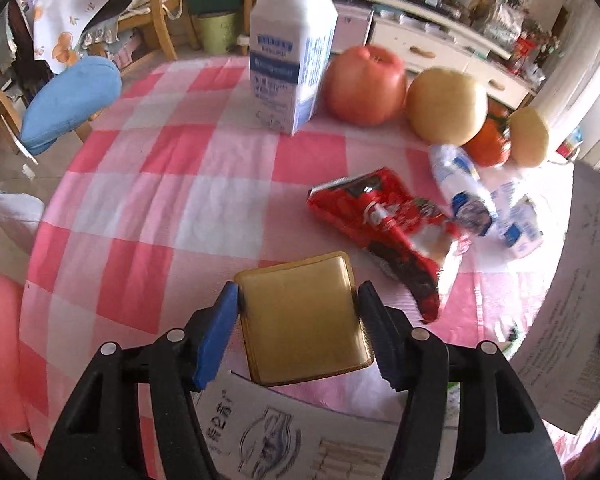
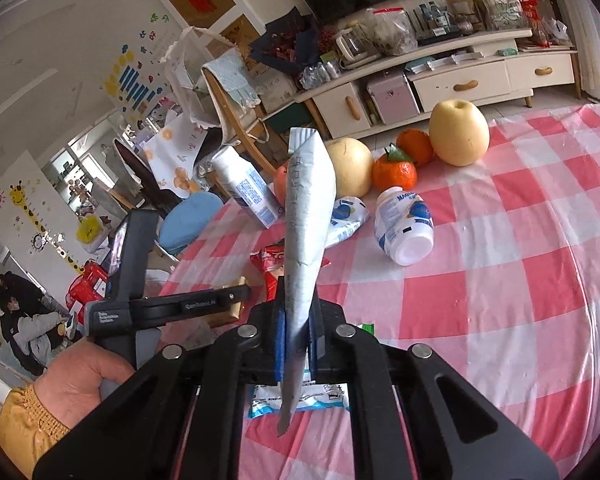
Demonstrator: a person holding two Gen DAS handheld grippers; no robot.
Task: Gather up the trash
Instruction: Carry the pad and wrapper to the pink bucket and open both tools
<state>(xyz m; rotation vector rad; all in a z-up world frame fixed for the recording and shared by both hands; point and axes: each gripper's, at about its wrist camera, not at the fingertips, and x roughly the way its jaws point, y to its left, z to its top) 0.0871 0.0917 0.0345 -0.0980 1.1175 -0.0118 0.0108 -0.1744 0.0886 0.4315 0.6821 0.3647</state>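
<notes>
My left gripper (image 1: 298,300) is shut on a flat gold box (image 1: 304,320), held just above the pink checked tablecloth (image 1: 160,208). A crumpled red snack wrapper (image 1: 388,224) lies right of it, with a squashed white and blue pouch (image 1: 460,188) and a small carton (image 1: 516,216) beyond. My right gripper (image 2: 298,312) is shut on a flattened grey-white wrapper (image 2: 306,208) that stands upright between the jaws. The white and blue pouch (image 2: 346,220) and a white bottle (image 2: 406,226) on its side lie ahead of it. The left gripper's body (image 2: 172,308) shows at the left.
A tall white bottle (image 1: 292,44) stands upright at the back. A red apple (image 1: 364,84), two yellow pears (image 1: 446,104), (image 1: 530,136) and an orange (image 1: 488,144) sit behind the trash. Printed paper (image 1: 284,432) lies under my left gripper. A blue-cushioned chair (image 1: 68,104) stands past the table's left edge.
</notes>
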